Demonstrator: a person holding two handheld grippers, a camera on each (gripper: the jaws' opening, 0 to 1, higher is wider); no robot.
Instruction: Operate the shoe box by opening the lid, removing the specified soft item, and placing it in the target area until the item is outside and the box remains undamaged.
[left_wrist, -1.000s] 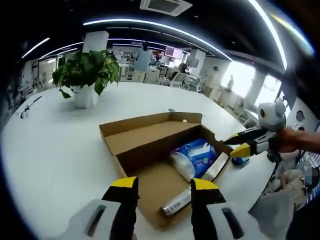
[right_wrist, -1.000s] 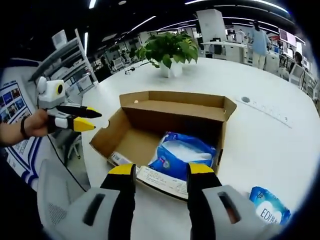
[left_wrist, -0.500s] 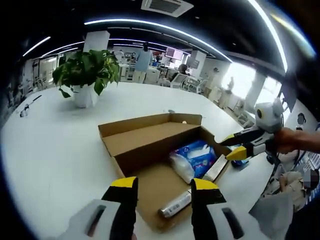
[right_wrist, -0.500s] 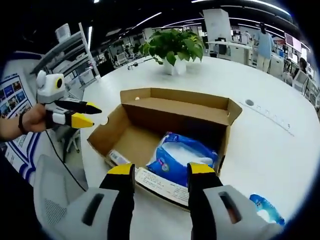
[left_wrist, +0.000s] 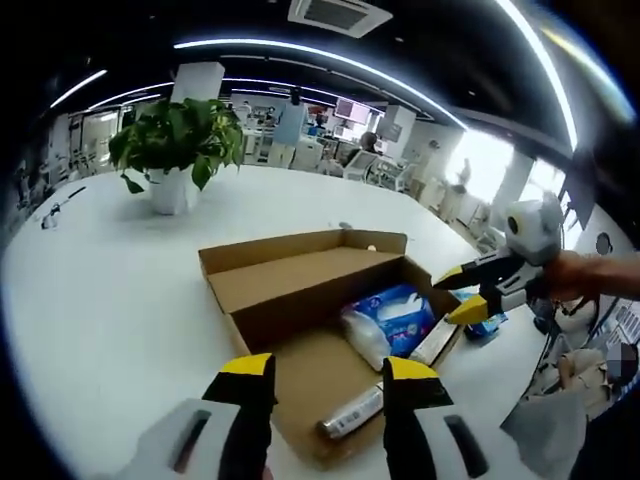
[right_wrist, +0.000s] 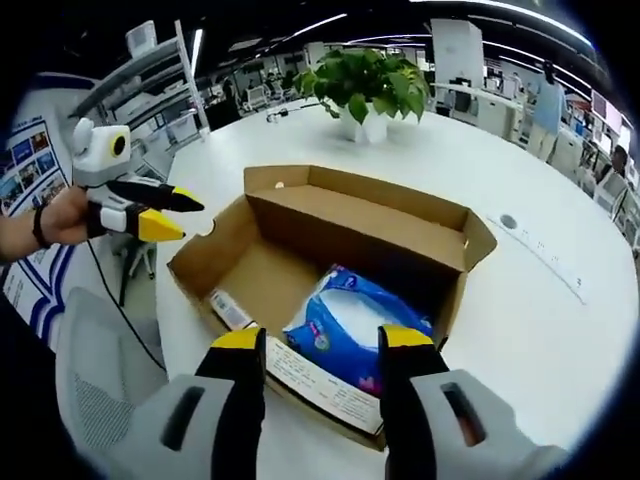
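Shoe box (right_wrist: 330, 235): open on the white table (left_wrist: 110, 300), ahead of both tongs.
Blue soft pack (right_wrist: 345, 325): inside the box, just beyond the right gripper (right_wrist: 322, 345).
Right gripper: jaws wide, empty.
Left gripper (left_wrist: 325, 367): jaws wide, empty, over the box's near end.

Premises: an open-plan office. A large white table (left_wrist: 120, 290) carries a potted plant (left_wrist: 175, 150). Beyond the plant stand rows of desks with monitors (left_wrist: 352, 106) and a person standing (left_wrist: 288, 120). Long ceiling light strips (left_wrist: 300, 55) and a ceiling air-conditioning vent (left_wrist: 335, 14) run above the plant. Shelving (right_wrist: 165, 95) stands left of the plant in the right gripper view.
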